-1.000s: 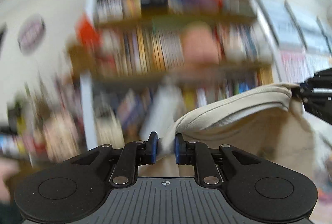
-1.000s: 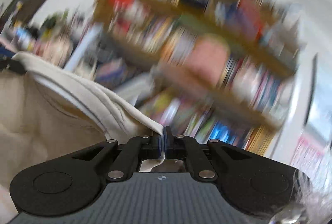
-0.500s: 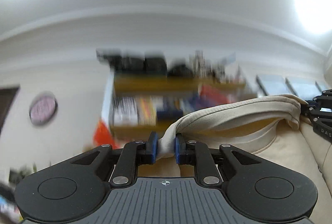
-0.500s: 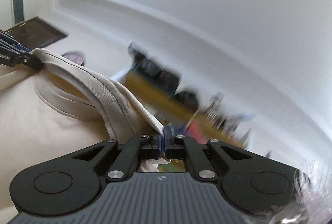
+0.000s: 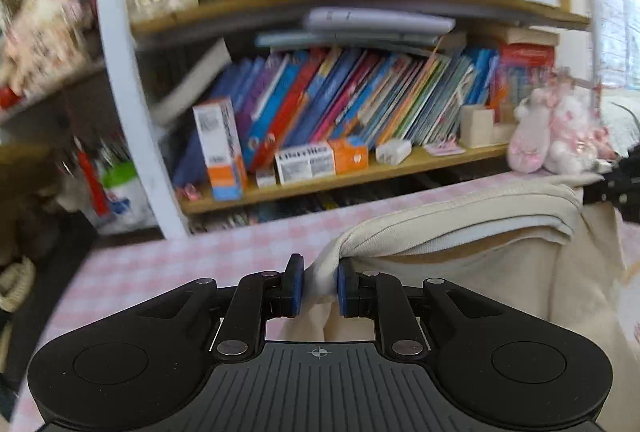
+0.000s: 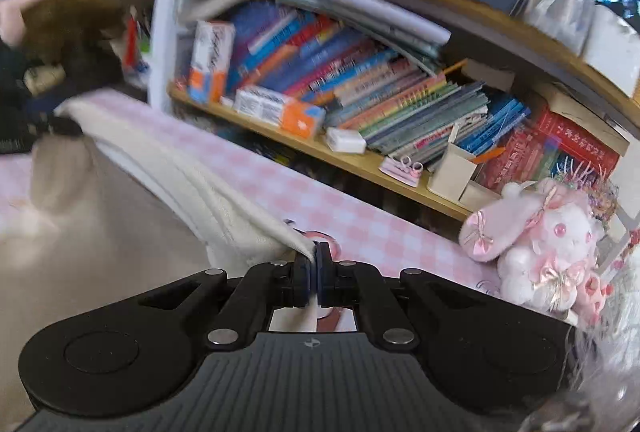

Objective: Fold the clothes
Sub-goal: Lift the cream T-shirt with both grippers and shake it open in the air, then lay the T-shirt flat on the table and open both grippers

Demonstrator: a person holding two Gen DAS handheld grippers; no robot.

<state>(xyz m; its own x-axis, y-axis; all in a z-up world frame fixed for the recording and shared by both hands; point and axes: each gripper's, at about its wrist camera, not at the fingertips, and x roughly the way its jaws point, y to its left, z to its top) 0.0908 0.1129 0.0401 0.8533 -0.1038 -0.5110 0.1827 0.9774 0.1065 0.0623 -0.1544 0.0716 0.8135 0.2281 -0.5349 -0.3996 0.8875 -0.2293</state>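
Cream garment [image 5: 460, 272] hangs stretched between both grippers above the pink checked desk [image 5: 168, 264], its ribbed edge taut. The left gripper [image 5: 319, 290] pinches a thick bunch; the right gripper [image 6: 314, 274] is pressed nearly together on a thin corner, and I judge that corner could slip free under a tug. At two o'clock, the plush toy [image 6: 536, 244] could snag the hanging cloth.

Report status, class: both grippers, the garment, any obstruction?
Left gripper shut on cream garment; right gripper shut on its other corner. Garment stretched between them above pink checked table. Nothing in the way.
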